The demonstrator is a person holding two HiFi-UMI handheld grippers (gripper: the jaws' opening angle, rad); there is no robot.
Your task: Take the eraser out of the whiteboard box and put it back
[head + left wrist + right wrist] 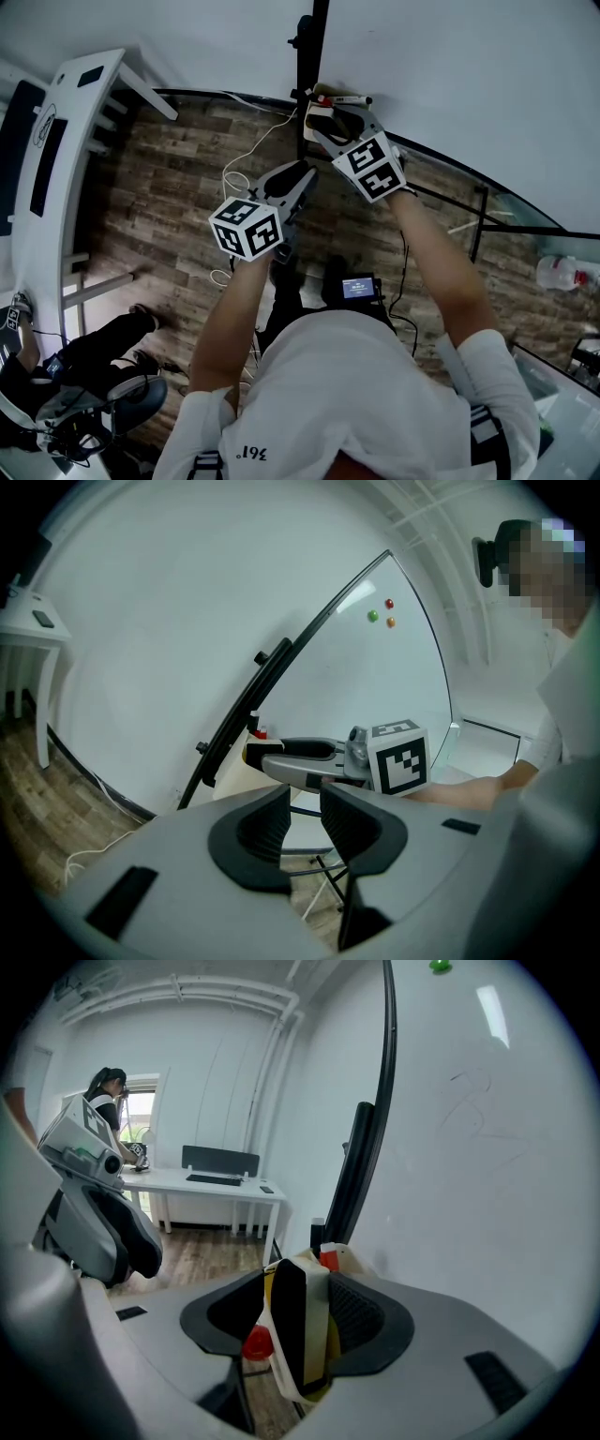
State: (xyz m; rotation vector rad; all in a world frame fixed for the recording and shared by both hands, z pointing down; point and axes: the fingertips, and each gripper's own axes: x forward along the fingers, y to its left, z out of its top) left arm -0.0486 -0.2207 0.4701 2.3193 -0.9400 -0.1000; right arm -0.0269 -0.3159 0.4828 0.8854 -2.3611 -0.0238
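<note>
While in whiteboard box (352, 1258), eraser (289, 1326) within spread right gripper (300, 1284)

Soft, cool, even light. In the right gripper view a bright window (141, 1115) at ten o'clock is washed out, and a glare streak (492, 1014) marks the glossy white whiteboard (487, 1166) toward two o'clock. Both gripper views bow and darken at the rims.

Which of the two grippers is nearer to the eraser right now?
Right. The right gripper is at the whiteboard box, with the eraser between its open jaws. The left gripper is held back from the board, apart from the eraser, its jaws empty.
</note>
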